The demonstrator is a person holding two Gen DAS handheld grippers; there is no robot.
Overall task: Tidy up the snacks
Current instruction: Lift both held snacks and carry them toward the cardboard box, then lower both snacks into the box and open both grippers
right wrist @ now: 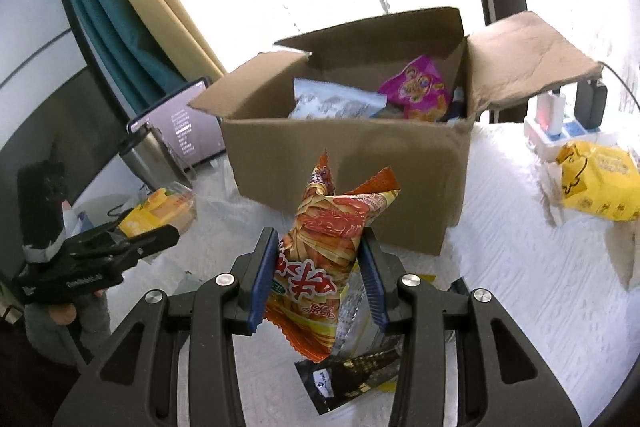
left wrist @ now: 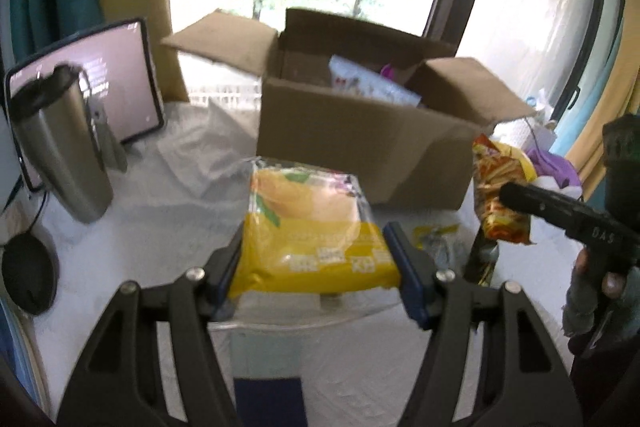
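My left gripper (left wrist: pixel 314 259) is shut on a yellow snack pack (left wrist: pixel 312 223), lifted above the white table in front of the open cardboard box (left wrist: pixel 360 143). My right gripper (right wrist: pixel 320 267) is shut on an orange-red snack bag (right wrist: pixel 328 247), held upright before the cardboard box (right wrist: pixel 344 155). Inside the box lie a pink snack bag (right wrist: pixel 416 91) and a pale blue packet (right wrist: pixel 336 99). The right gripper with the orange-red bag (left wrist: pixel 500 187) shows at the right of the left wrist view. The left gripper with the yellow pack (right wrist: pixel 160 211) shows at the left of the right wrist view.
A steel tumbler (left wrist: pixel 60 147) and a tablet (left wrist: pixel 100 83) stand at the left. A black packet (right wrist: pixel 352 375) and a small yellow wrapper (left wrist: pixel 436 235) lie on the table (right wrist: pixel 520 287). A yellow bag (right wrist: pixel 596 183) and a power strip (right wrist: pixel 560 131) sit at the right.
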